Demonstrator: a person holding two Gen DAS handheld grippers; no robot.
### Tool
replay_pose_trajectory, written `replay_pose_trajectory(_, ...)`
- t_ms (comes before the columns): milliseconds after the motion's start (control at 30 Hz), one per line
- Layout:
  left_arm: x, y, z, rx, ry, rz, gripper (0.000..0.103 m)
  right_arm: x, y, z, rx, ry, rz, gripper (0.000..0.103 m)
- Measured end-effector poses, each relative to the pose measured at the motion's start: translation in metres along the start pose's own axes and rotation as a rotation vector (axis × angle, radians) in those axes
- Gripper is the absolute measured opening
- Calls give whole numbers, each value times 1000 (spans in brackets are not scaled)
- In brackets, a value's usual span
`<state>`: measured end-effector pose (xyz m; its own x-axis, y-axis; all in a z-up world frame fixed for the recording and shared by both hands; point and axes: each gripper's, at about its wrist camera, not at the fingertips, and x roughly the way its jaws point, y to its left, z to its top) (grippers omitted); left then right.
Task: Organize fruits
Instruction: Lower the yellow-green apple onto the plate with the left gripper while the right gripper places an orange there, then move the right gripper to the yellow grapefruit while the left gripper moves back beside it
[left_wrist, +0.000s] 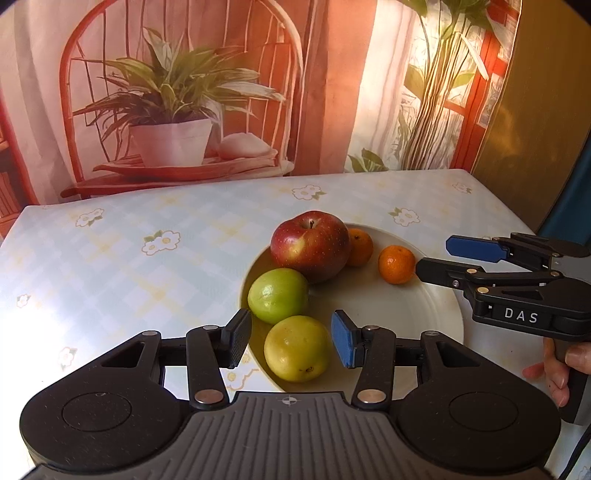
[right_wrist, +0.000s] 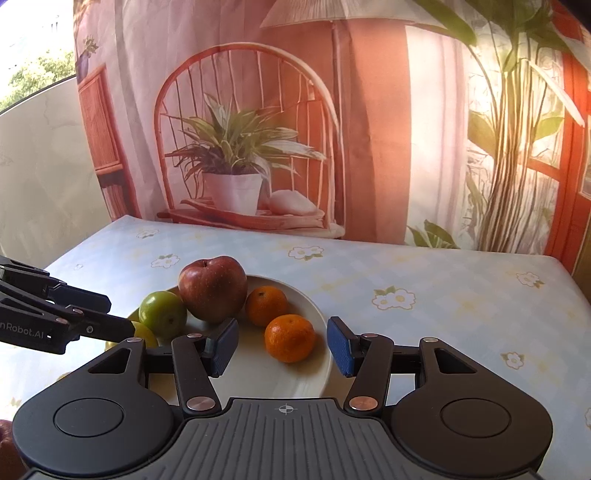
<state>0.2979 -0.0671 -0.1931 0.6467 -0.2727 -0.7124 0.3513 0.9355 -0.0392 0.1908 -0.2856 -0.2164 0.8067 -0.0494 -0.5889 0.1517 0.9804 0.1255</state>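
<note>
Plate (left_wrist: 424, 332) mid-frame holds your fruit; your left gripper (left_wrist: 291, 341) gapes around the yellow-green fruit (left_wrist: 295, 349) untouching, right gripper (right_wrist: 282, 347) open around an orange (right_wrist: 290, 338).

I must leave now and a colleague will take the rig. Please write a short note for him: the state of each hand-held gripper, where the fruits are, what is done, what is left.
Left hand-held gripper: open, holding nothing, the near green fruit between its pads but not pressed.
Right hand-held gripper: open, holding nothing, the near orange just ahead of it.
On the plate: apple, two green fruits (the second), two oranges (the second).
Done: all five visible fruits are on the plate.
Left: no other fruit can be identified on the table; check outside the views.
</note>
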Motion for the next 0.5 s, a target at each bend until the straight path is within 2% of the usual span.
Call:
replay_pose_trajectory(233, -40, 14, -4, -9, -60, 53, 50, -36, 9, -12, 81, -39, -10, 50)
replay_pose_trajectory(500, -89, 37, -34, -3, -82, 88, 50, -71, 33, -35, 149, -68, 2, 50)
